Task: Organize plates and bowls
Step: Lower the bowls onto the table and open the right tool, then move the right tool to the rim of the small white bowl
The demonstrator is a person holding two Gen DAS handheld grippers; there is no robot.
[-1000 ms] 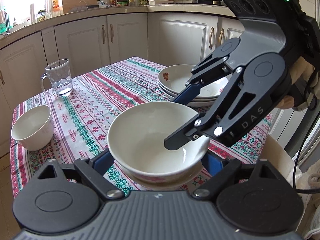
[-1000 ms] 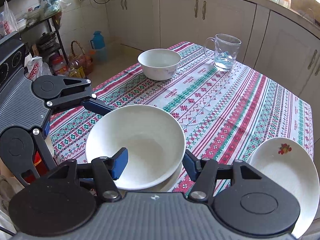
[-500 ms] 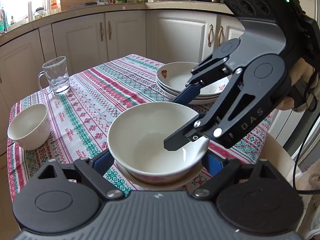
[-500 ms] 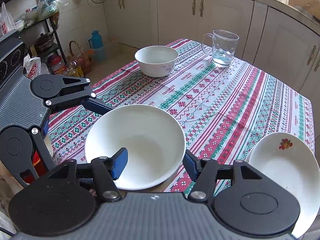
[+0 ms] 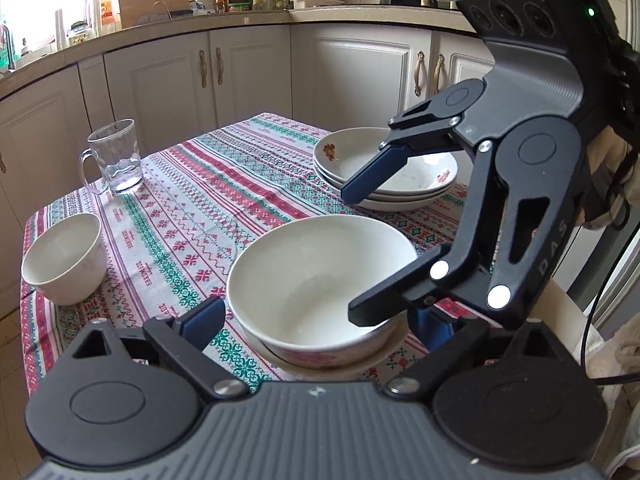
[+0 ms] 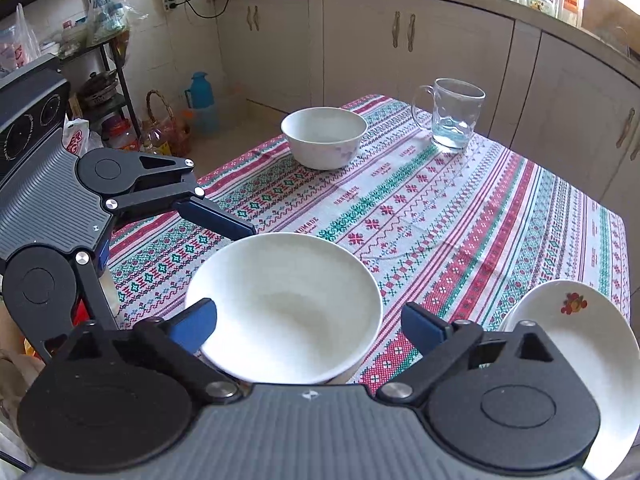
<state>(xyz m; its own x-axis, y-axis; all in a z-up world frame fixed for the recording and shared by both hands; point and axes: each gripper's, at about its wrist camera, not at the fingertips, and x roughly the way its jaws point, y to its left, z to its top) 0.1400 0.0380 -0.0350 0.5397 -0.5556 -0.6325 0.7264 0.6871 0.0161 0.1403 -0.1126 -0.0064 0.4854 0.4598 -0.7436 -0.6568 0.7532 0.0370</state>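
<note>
On the striped cloth point(image 5: 224, 184) there are two separate bowls, a big bowl point(image 5: 316, 280) at the near edge sitting on a saucer point(image 5: 320, 364) and a small bowl point(image 5: 64, 264) well apart at the far corner, plus one stack of three plates point(image 5: 400, 184) and one glass mug point(image 5: 116, 156). The left gripper point(image 5: 320, 316) is opening, its fingers either side of the big bowl and clear of its wall. The right gripper point(image 6: 308, 320) is also opening, spread wide around the big bowl's rim without pressing on it.
</note>
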